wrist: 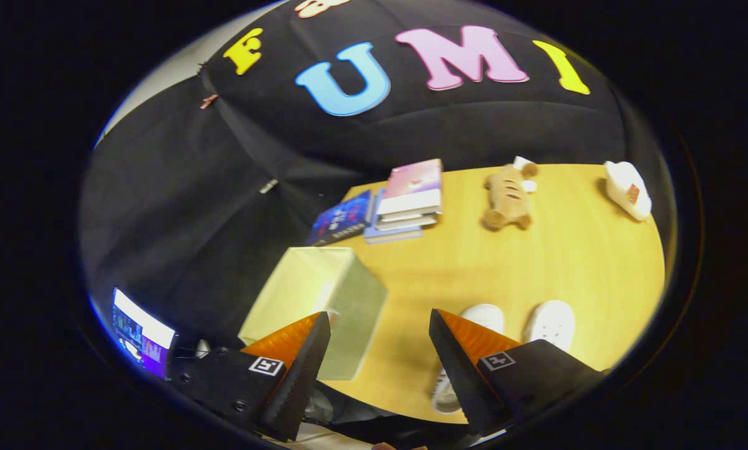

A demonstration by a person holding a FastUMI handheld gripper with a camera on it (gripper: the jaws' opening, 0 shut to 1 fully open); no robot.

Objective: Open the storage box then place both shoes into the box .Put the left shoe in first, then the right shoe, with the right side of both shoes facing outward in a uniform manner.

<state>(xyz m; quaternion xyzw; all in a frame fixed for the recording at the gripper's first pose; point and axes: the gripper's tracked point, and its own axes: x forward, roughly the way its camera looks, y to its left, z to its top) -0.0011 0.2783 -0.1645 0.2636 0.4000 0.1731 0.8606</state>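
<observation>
A pale green storage box with its lid closed stands on the wooden table, just ahead of my left finger. Two white shoes lie side by side near the table's front edge. One shoe is partly hidden behind my right finger, and the other shoe lies just to its right. My gripper hangs above the table's front edge, open, with nothing between its fingers.
A stack of books and a dark blue book lie at the table's far left. A brown plush toy sits at the back middle, a white object at the far right. A lit screen glows off the table, left of my fingers.
</observation>
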